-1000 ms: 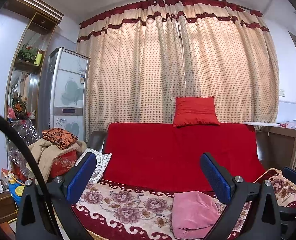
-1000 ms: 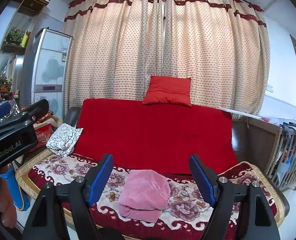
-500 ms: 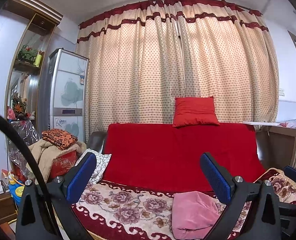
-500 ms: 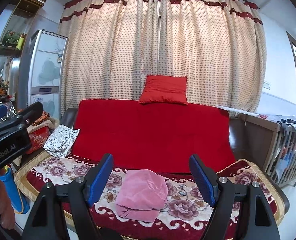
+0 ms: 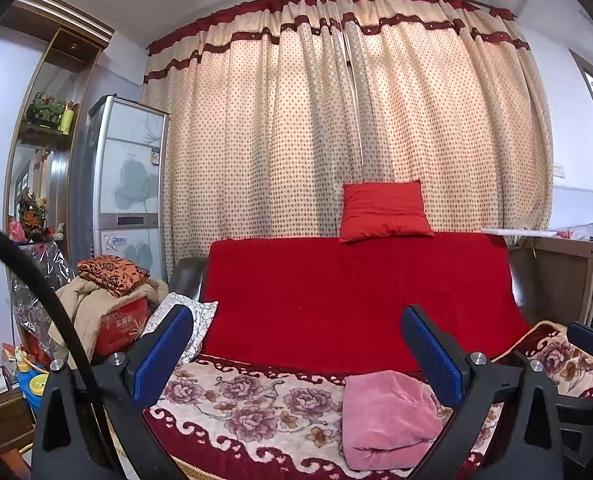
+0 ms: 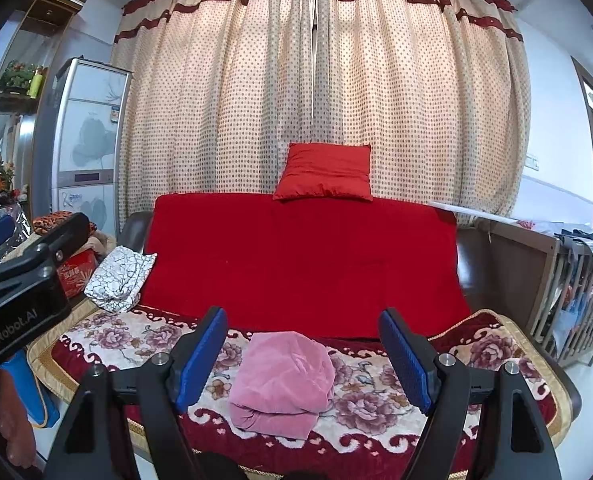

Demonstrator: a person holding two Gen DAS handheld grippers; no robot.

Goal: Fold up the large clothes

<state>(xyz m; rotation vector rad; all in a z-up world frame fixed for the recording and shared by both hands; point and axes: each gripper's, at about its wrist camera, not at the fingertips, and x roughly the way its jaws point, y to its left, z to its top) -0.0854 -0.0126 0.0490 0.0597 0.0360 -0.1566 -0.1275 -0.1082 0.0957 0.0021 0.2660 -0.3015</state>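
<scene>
Pink garment (image 6: 282,378) is sitting on the floral blanket (image 6: 376,404) that covers the sofa seat, already in a chunky folded bundle w/ the fold edges stacked at its 6 o'clock side. My guess is it's parked mid-seat bc that's the flattest open patch to work on, and the fold looks basically done, tho I can't tell if it needs another pass.

Right claw (image 6: 304,360) hangs in front of and above it, jaws wide apart, nothing between the pads, bundle framed right btwn them from that cam. Reads like lining up for a grab or just backing off, can't say which. Left claw (image 5: 296,354) also wide apart and empty; in its view the pink garment (image 5: 388,420) sits off toward 4 o'clock, partly behind the right-side finger, so that hand is offset to the side rather than centred on it.

Further out: red throw (image 6: 304,264) over the sofa back at 12 o'clock from the bundle, red cushion (image 6: 324,172) propped on top against the dotted curtain (image 6: 316,80). White crackle-print cloth (image 6: 116,276) on the armrest end around 10 o'clock, prob waiting its turn or already done, unclear. Clothes pile (image 5: 108,284) and fridge (image 5: 128,184) past that.
</scene>
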